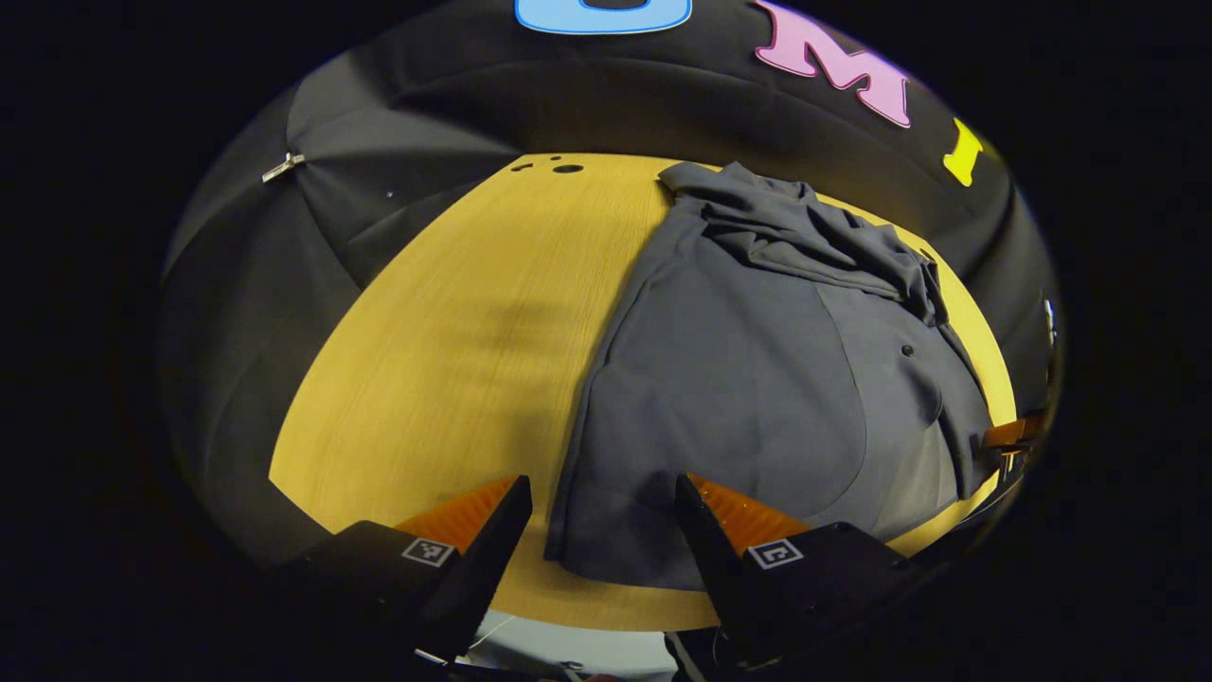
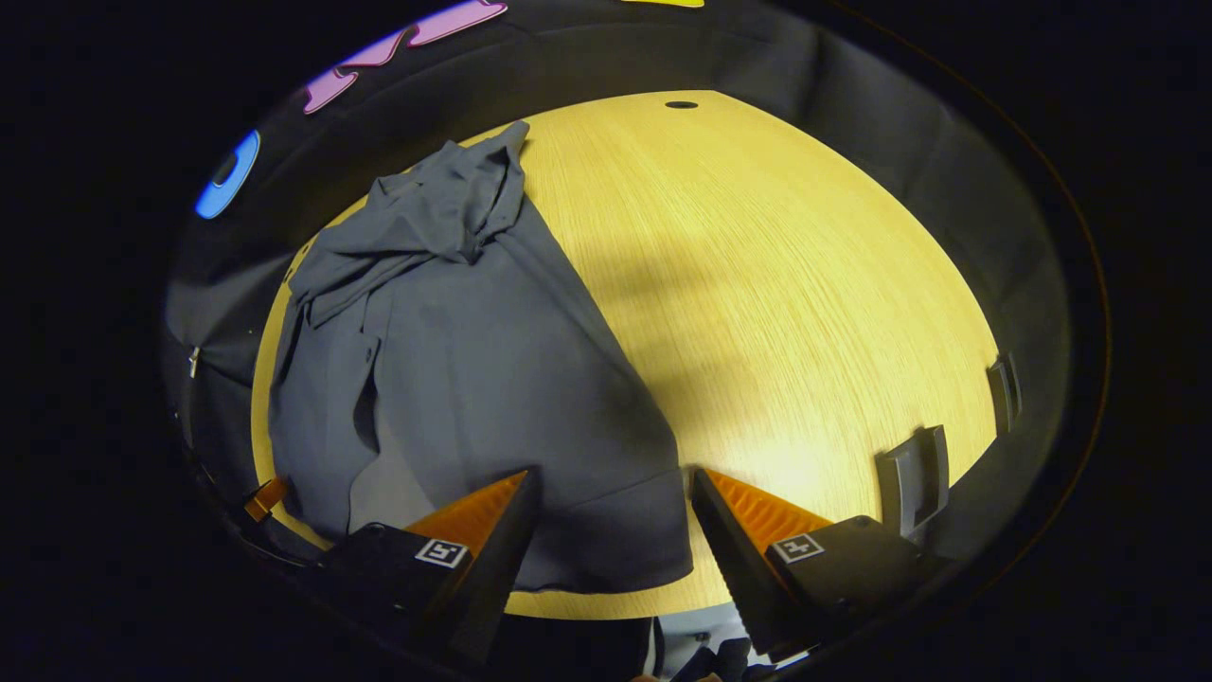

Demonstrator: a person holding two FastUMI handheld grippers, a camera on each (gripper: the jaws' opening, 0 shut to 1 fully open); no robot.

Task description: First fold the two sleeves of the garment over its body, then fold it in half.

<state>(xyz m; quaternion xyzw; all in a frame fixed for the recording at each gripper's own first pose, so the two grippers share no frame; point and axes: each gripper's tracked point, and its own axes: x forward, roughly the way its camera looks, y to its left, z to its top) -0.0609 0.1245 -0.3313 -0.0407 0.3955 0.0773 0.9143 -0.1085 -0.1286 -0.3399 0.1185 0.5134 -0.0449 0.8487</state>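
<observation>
A dark grey shirt [image 1: 748, 379] lies flat on the yellow wooden table [image 1: 454, 341], its hem toward me and its sleeves bunched in a heap [image 1: 805, 227] at the far end. My left gripper [image 1: 602, 497] hovers open above the shirt's near left hem corner, touching nothing. In the right gripper view the same shirt [image 2: 492, 379] spreads to the left, and my right gripper [image 2: 611, 493] hangs open over its near right hem corner [image 2: 653, 559]. At the far right rim of the left gripper view, the right gripper's fingertips [image 1: 1011, 434] peek in.
Black booth cloth [image 1: 379, 142] surrounds the round table. Small holes [image 1: 566, 169] mark the tabletop's far edge. Two grey clips [image 2: 914, 478] sit on the table's right rim in the right gripper view. Bare wood [image 2: 805, 313] lies on both sides of the shirt.
</observation>
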